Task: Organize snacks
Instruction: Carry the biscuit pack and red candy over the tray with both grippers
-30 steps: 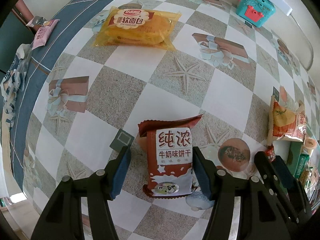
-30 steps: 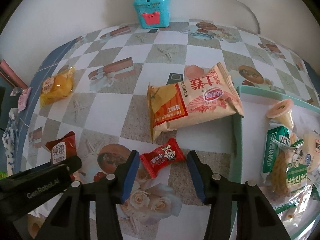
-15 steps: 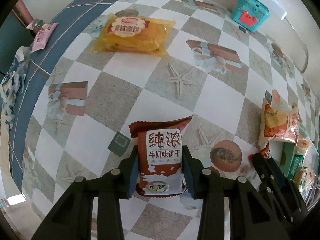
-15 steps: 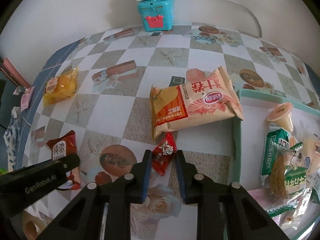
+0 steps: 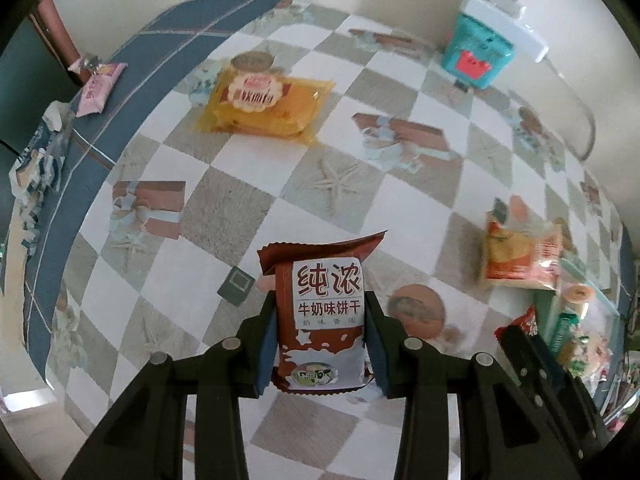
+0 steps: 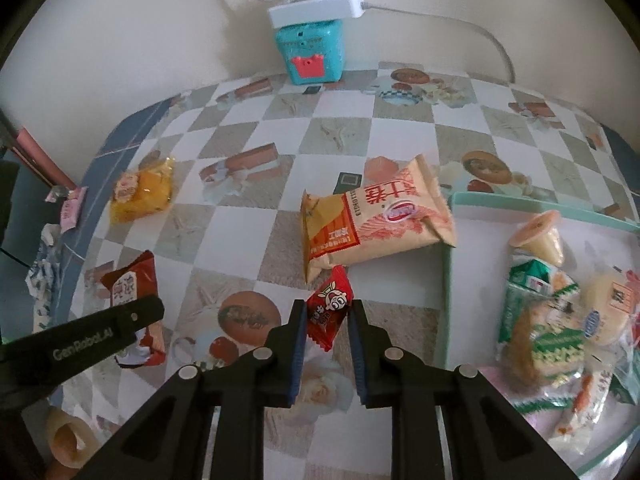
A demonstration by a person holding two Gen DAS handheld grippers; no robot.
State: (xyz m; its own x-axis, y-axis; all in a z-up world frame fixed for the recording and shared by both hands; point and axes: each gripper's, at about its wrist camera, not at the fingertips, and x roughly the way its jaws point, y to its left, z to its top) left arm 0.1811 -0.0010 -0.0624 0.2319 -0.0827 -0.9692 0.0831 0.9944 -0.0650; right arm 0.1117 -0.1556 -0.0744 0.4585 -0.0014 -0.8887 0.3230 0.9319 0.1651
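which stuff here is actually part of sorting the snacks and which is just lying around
Part of the job:
- brown biscuit packet, gripped in the left gripper
- small red candy packet, gripped in the right gripper
- yellow bread pack
- orange chip bag
- green tray holding snacks

Just lying about:
- teal toy box
- white power strip

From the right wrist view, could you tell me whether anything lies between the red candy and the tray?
Nothing visible does. The right gripper holds the red candy; bare tablecloth runs to the tray. The chip bag lies farther back.
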